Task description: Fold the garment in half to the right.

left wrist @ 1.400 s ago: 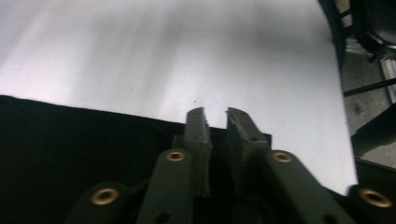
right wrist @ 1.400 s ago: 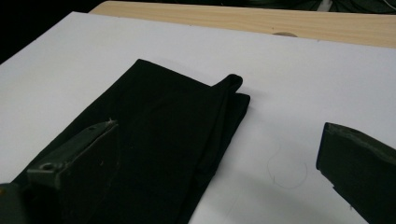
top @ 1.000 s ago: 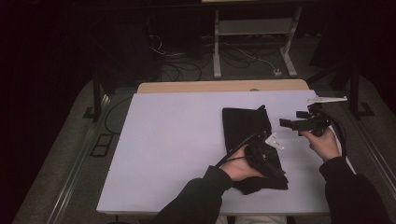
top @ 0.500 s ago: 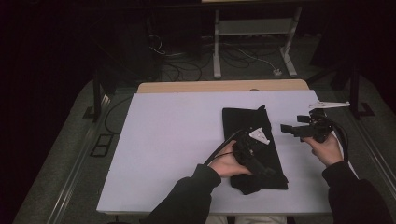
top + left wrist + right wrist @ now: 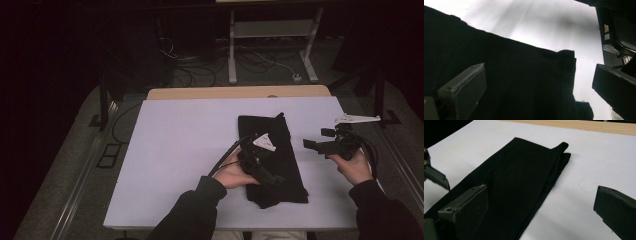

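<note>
High view: we see a soft, matte black cloth (image 5: 280,155), folded long, near the white table's (image 5: 175,150) right edge; left gripper (image 5: 270,176) and right gripper (image 5: 315,146) jaws stand apart, holding nothing.

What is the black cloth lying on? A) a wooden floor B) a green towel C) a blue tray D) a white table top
D: the high view shows the folded black cloth flat on the white table top, and the right gripper view shows white surface around it too.
</note>
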The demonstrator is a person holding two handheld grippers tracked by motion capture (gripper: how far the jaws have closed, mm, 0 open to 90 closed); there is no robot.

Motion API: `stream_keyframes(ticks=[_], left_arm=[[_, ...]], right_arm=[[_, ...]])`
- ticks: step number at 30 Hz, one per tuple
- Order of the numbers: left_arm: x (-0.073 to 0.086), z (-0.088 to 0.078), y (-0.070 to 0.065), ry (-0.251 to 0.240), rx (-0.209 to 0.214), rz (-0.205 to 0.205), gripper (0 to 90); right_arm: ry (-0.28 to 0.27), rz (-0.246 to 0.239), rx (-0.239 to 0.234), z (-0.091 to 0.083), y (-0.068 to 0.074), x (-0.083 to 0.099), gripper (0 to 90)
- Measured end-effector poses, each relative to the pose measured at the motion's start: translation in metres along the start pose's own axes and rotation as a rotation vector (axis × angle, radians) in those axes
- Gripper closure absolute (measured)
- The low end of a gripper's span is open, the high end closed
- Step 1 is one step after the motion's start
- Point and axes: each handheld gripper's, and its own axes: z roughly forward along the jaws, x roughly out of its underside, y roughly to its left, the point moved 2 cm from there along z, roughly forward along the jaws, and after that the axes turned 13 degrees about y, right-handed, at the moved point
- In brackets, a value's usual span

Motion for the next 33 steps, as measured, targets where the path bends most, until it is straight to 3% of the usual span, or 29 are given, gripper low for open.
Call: stream_keyframes(ticks=[33], left_arm=[[0.052, -0.050, 0.026, -0.044, -0.105, -0.078, 0.0]], right_arm=[[-0.015, -0.014, 0.012, -0.022, 0.009, 0.034, 0.0]])
